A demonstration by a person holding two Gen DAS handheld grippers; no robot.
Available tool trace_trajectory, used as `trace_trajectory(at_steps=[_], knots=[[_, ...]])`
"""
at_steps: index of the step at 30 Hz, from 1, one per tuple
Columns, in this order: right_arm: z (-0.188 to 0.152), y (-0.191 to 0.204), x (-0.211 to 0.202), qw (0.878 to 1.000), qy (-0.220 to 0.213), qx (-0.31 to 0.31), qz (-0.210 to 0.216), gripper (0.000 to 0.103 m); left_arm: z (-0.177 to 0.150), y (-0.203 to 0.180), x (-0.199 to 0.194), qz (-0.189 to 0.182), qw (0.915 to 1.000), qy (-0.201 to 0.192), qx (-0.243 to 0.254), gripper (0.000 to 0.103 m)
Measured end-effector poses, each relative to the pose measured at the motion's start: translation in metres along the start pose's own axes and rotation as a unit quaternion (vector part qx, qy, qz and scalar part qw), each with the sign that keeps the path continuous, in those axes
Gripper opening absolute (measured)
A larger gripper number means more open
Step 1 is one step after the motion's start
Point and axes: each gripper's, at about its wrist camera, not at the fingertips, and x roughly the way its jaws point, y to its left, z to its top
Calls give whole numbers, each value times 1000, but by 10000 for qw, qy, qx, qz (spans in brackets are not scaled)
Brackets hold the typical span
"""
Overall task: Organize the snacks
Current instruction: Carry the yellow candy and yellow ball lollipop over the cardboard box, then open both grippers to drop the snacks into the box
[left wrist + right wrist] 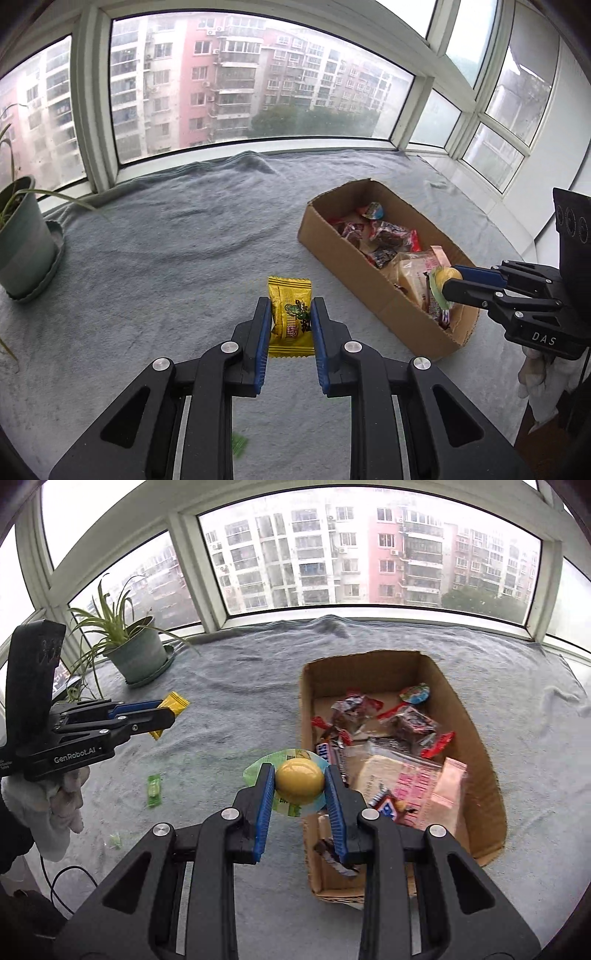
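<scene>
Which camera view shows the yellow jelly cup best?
The right wrist view: the jelly cup sits centred and close between the right gripper's pads, its dome and lid clear. In the left wrist view it is small, near the right edge, over the box.

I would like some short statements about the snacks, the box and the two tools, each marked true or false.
1. The left tool is shut on the yellow snack packet. True.
2. The right tool is open and holds nothing. False: it is shut on a yellow jelly cup.
3. The cardboard box already holds several wrapped snacks. True.
4. The potted plant stands inside the box. False: it stands on the grey cloth near the window, apart from the box.
5. A small green candy lies on the cloth outside the box. True.
</scene>
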Motion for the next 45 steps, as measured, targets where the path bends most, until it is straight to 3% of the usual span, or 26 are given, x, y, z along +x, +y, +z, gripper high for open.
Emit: trace_trajectory(at_steps=[12,21,38,39,42,45], knots=[[-6,-66,-14,9982,-99,400,-443,29,30,-70,25,-267,9983,-33,509,20],[-14,-90,-7,9969,-31,509,-606,29,44,-113,62,-412,9960,148,780,19],[-19,-100,13,9959,146,613,-642,30,58,-129,100,-288,9957,369,797,20],[-19,-100,13,9960,137,611,-644,34,58,-129,100,-281,9957,386,792,20],[-18,-99,10,9958,61,598,-689,63,58,-129,99,-282,9957,413,774,21],[-17,-97,8,9959,35,593,-679,66,58,-128,99,-279,9959,417,757,31]])
